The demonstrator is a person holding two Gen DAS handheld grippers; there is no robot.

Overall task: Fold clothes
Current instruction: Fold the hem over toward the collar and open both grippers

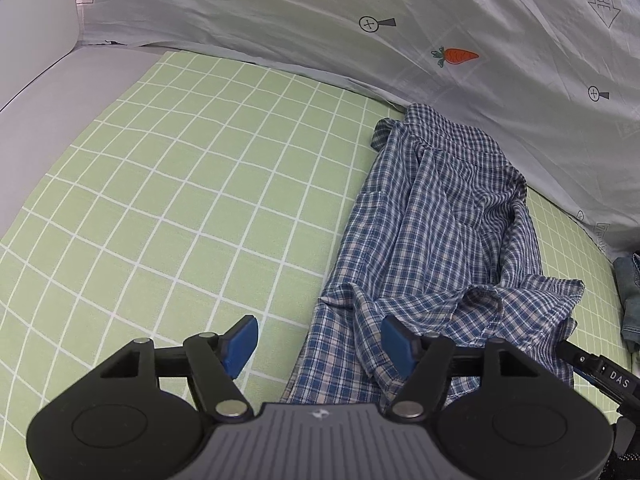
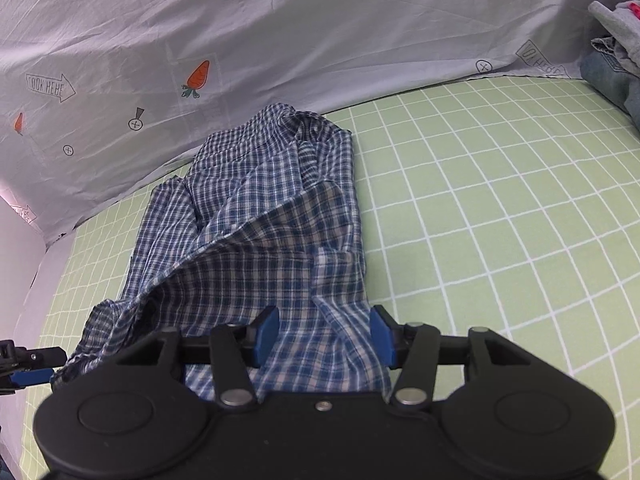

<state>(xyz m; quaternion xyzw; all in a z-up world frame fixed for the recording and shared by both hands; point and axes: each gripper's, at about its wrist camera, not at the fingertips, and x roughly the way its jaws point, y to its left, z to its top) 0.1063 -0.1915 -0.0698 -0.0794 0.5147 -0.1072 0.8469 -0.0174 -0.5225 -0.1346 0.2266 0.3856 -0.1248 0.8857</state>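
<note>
The shirt [image 1: 440, 232] is laid lengthwise on the checked sheet [image 1: 180, 184], its far end close to the draped cloth [image 1: 360, 8] that is hung behind the sheet. In the left wrist view the shirt is found right of the sheet's bare stretch; in the right wrist view it is found left of that stretch, and folded clothes [image 2: 612, 64] are stacked at the far right. The shirt's near end is placed between the left gripper [image 1: 320, 344] and the right gripper [image 2: 324, 336], which are set side by side.
</note>
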